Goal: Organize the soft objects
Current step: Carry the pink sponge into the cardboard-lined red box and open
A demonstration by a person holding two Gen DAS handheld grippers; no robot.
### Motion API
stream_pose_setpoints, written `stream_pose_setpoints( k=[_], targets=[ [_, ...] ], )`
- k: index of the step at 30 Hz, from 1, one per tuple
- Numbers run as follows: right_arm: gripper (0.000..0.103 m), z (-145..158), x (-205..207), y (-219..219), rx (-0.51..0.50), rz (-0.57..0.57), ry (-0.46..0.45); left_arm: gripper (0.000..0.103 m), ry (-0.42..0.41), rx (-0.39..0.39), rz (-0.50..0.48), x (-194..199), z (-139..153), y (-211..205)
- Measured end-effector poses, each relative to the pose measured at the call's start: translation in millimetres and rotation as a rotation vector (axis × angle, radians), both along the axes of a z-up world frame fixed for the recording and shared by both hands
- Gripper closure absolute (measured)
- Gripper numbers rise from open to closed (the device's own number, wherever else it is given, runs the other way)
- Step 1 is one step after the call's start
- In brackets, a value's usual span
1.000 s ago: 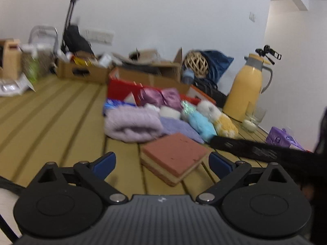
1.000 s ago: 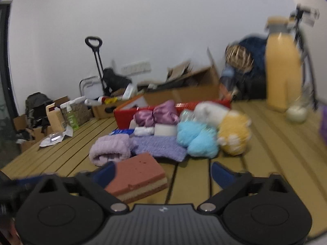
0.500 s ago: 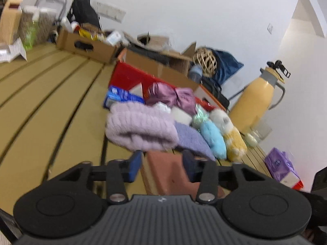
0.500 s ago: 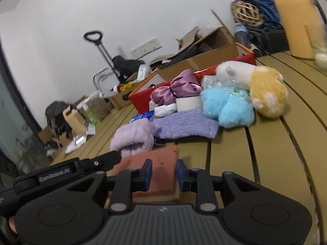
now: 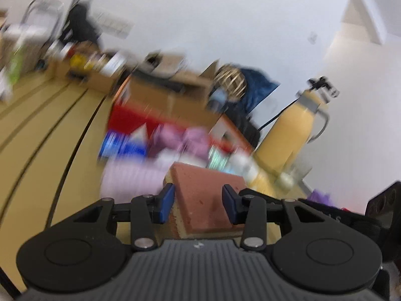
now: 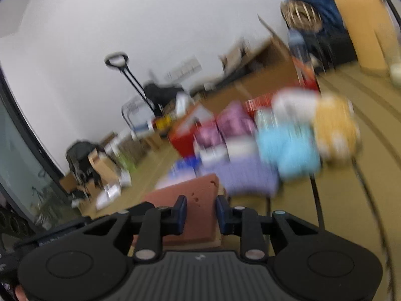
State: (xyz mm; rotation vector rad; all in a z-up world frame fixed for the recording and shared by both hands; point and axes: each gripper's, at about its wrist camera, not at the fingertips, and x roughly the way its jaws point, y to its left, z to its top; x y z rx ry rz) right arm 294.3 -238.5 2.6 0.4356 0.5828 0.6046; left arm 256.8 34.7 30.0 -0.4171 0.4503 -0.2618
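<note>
A brick-red sponge with a yellow underside (image 5: 203,200) sits between the blue pads of my left gripper (image 5: 199,203), which is shut on it. The same sponge (image 6: 198,200) is also pinched by my right gripper (image 6: 199,213). The sponge is lifted and tilted. Behind it lies a blurred pile of soft things: a lilac knit roll (image 5: 130,178), a purple cloth (image 6: 245,175), a blue plush (image 6: 288,145), a yellow and white plush (image 6: 333,125) and pink satin (image 6: 230,123). A red basket (image 5: 130,118) stands behind the pile.
The wooden slat table (image 5: 45,130) stretches to the left. A yellow thermos jug (image 5: 295,135) and a glass (image 6: 396,72) stand at the right. Cardboard boxes (image 5: 160,92), a dark blue bag (image 5: 255,87) and a trolley (image 6: 132,80) are at the back.
Both grippers have closed on the sponge from opposite sides and lifted it off the table. Both views have tilted and blurred with the motion.
</note>
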Motion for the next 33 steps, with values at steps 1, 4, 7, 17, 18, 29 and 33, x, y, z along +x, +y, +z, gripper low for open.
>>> stream_pose_setpoints(
  k=[1, 4, 7, 17, 18, 29, 33],
  targets=[
    [0.079, 13, 10, 2, -0.008, -0.008, -0.035, 0.061, -0.024, -0.003, -0.016, 18, 10, 3],
    [0.079, 43, 64, 10, -0.040, -0.014, -0.099, 0.064, -0.007, -0.024, -0.040, 93, 38, 17],
    [0.079, 67, 143, 22, -0.013, -0.015, -0.089, 0.065, 0.019, 0.019, -0.025, 170, 63, 28],
    [0.082, 38, 394, 79, 0.019, -0.037, 0.250, 0.060, 0.290, 0.068, 0.100, 383, 26, 69],
    [0.083, 30, 404, 85, 0.006, -0.056, 0.262, 0.052, 0.309, 0.090, 0.132, 388, 19, 71],
    [0.082, 15, 407, 125, -0.101, 0.092, 0.274, 0.041, 0.209, 0.229, 0.111, 354, 50, 76],
    [0.077, 63, 377, 104, -0.179, 0.057, 0.177, 0.036, 0.160, 0.286, 0.108, 317, 84, 72]
  ],
)
